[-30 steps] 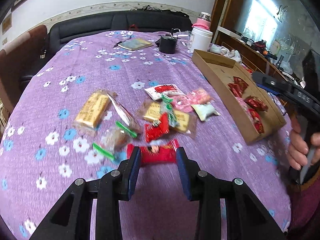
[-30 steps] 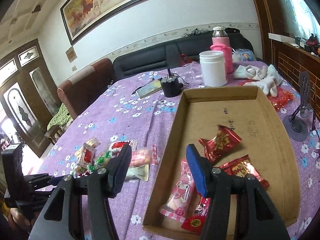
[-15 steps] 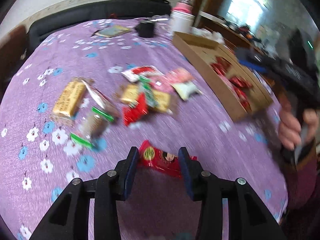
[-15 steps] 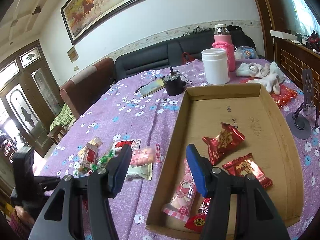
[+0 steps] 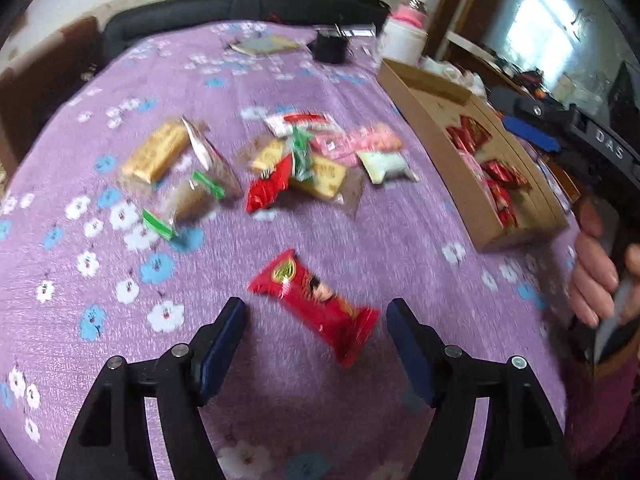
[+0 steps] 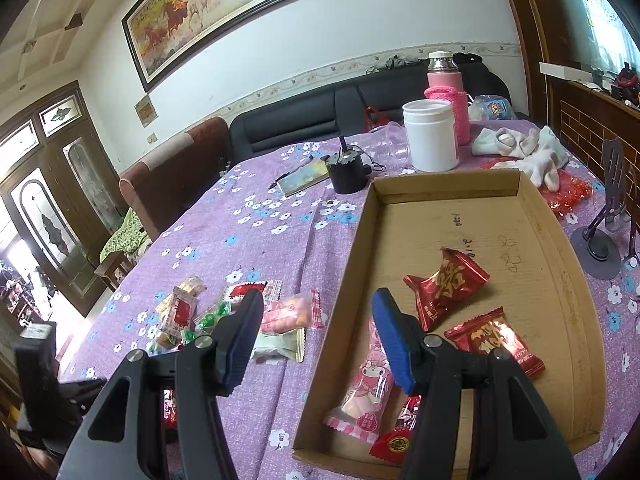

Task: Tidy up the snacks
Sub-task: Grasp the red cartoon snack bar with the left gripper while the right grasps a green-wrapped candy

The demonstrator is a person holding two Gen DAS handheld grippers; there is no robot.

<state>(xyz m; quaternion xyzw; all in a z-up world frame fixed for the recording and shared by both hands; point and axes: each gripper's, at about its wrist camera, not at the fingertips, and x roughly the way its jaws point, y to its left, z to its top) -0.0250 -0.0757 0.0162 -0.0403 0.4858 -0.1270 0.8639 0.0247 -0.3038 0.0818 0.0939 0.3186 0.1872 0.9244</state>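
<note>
A red snack packet (image 5: pixel 316 308) lies slanted on the purple flowered cloth. My left gripper (image 5: pixel 316 312) straddles it with its jaws opening, and neither pad touches it. Beyond it lies a loose pile of snacks (image 5: pixel 296 160), also seen in the right wrist view (image 6: pixel 280 320). The cardboard tray (image 5: pixel 452 168) at the right holds several red packets and a pink one (image 6: pixel 368 392). My right gripper (image 6: pixel 317 300) hangs open and holds nothing, over the tray's near left wall (image 6: pixel 348 260). A hand (image 5: pixel 592 280) holds it.
At the table's far end stand a white jar (image 6: pixel 430 136), a pink flask (image 6: pixel 446 80), a black cup (image 6: pixel 346 172) and a notebook (image 6: pixel 304 178). White cloths (image 6: pixel 524 148) and a phone stand (image 6: pixel 604 232) sit right of the tray. A sofa lines the far edge.
The left jaws have spread wide and let go of the red packet, which now lies on the cloth. The left hand shifted toward the tray. The right gripper has not moved.
</note>
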